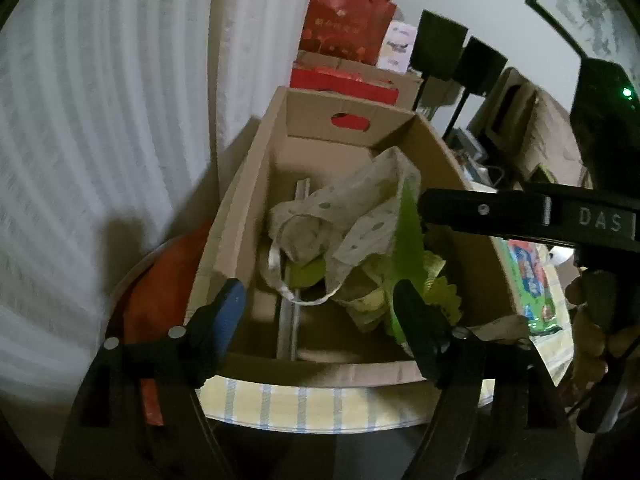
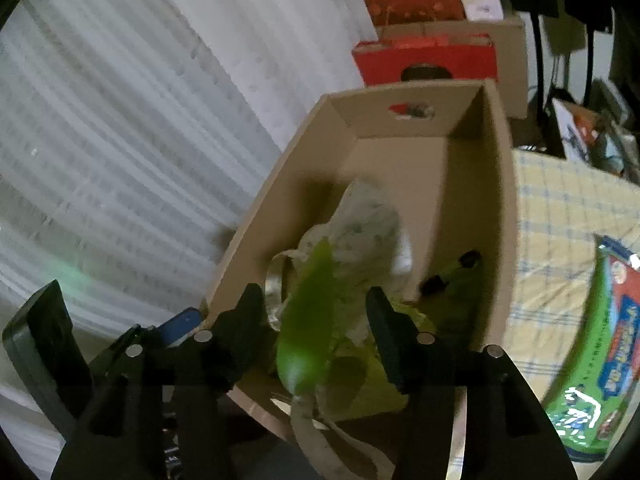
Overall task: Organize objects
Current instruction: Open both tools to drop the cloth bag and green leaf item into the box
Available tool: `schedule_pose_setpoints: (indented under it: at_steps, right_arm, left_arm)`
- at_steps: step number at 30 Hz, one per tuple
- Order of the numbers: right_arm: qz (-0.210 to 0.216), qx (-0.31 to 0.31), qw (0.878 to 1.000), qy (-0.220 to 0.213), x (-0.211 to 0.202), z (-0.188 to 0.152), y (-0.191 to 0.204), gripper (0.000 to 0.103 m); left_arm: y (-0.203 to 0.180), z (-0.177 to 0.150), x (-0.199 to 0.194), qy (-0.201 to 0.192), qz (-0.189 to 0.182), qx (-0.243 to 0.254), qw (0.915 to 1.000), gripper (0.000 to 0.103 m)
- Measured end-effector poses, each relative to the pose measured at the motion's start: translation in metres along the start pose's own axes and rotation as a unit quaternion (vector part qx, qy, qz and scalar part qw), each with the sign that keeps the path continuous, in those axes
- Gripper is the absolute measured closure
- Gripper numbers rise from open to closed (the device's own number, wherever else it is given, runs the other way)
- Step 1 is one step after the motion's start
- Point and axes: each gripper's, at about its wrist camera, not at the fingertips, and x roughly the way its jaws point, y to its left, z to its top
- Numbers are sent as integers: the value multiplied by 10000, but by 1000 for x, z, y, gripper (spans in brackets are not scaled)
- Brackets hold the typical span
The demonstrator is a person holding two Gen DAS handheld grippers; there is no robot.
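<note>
An open cardboard box [image 1: 248,184] stands on the table; it also shows in the right wrist view [image 2: 496,208]. Inside lies a crumpled beige polka-dot and green gift bag [image 1: 360,216] with a ribbon handle, seen from the right wrist too [image 2: 360,216]. My left gripper [image 1: 320,312] is open and empty above the box's near edge. My right gripper [image 2: 316,328] is open, its fingers on either side of the bag's green part [image 2: 308,320] without pinching it. The right gripper's black body [image 1: 528,220] reaches over the box in the left wrist view.
A checked yellow tablecloth [image 2: 560,216] covers the table. A green toy package [image 2: 600,352] lies to the right of the box. Red gift bags and boxes [image 1: 348,28] are stacked behind. A white curtain [image 1: 100,120] hangs on the left. An orange item [image 1: 160,280] sits left of the box.
</note>
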Motion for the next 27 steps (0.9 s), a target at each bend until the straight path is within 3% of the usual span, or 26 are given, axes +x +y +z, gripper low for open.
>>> schedule_pose_setpoints:
  at_steps: [10, 21, 27]
  right_arm:
    - [-625, -164, 9966, -514, -41, -13, -13, 20]
    - [-1307, -534, 9868, -790, -73, -40, -24, 18]
    - [-1363, -349, 9864, -855, -82, -50, -42, 17]
  left_arm:
    - [-20, 3, -10, -176, 65, 282, 9994, 13]
    - [-40, 6, -14, -129, -104, 361, 9992, 7]
    - [-49, 8, -16, -82, -223, 316, 9992, 6]
